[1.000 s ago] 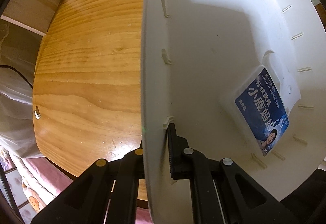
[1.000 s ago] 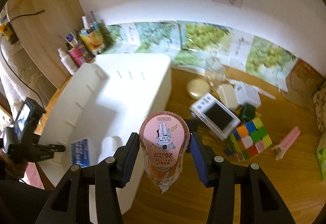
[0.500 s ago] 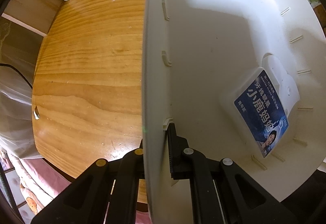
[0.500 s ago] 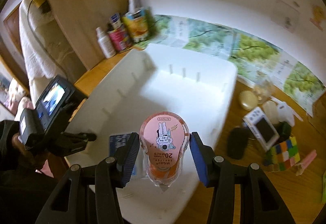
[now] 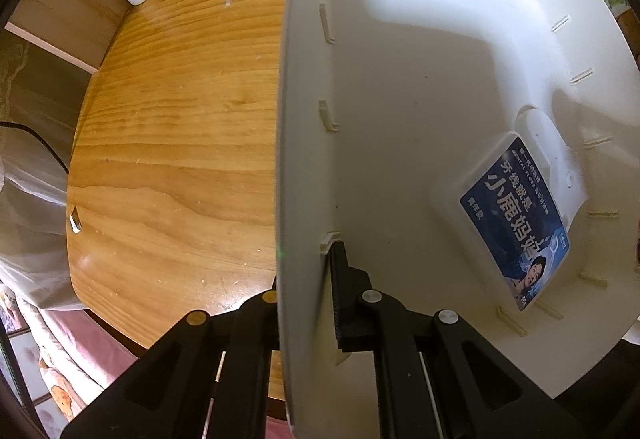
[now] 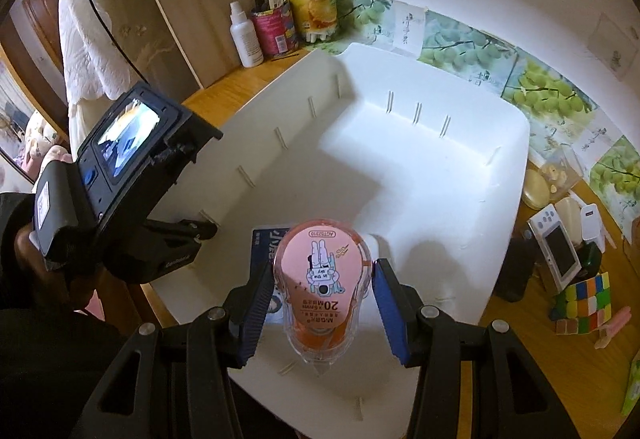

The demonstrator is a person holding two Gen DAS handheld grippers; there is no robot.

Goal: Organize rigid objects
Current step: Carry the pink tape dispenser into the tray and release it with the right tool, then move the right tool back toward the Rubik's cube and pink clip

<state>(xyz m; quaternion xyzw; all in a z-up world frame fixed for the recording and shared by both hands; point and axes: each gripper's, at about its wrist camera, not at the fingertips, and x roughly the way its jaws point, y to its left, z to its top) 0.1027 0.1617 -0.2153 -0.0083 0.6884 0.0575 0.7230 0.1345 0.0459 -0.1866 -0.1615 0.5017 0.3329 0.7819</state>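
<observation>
A large white plastic bin (image 6: 504, 159) stands on the wooden table (image 5: 180, 143). My left gripper (image 5: 308, 299) is shut on the bin's near left wall (image 5: 304, 159), one finger outside and one inside; the same gripper (image 6: 196, 229) shows at the bin's left rim in the right wrist view. Inside the bin lie a blue-labelled dental floss box (image 5: 516, 223) and a white object (image 5: 548, 143) behind it. My right gripper (image 6: 322, 303) is shut on a pink correction tape dispenser (image 6: 320, 279), held over the bin's near end above the floss box (image 6: 266, 243).
Right of the bin sit a colour cube (image 6: 584, 299), a white handheld device (image 6: 556, 247), a pink clip (image 6: 612, 327), a black object (image 6: 516, 267) and small containers. A white bottle (image 6: 246, 35) and cans (image 6: 276, 27) stand at the table's back left. A person's hand (image 6: 24, 247) holds the left gripper.
My right gripper carried the tape dispenser leftward from over the bin's right rim to above its near end, rolling as it went. The left gripper stayed clamped on the bin wall.
</observation>
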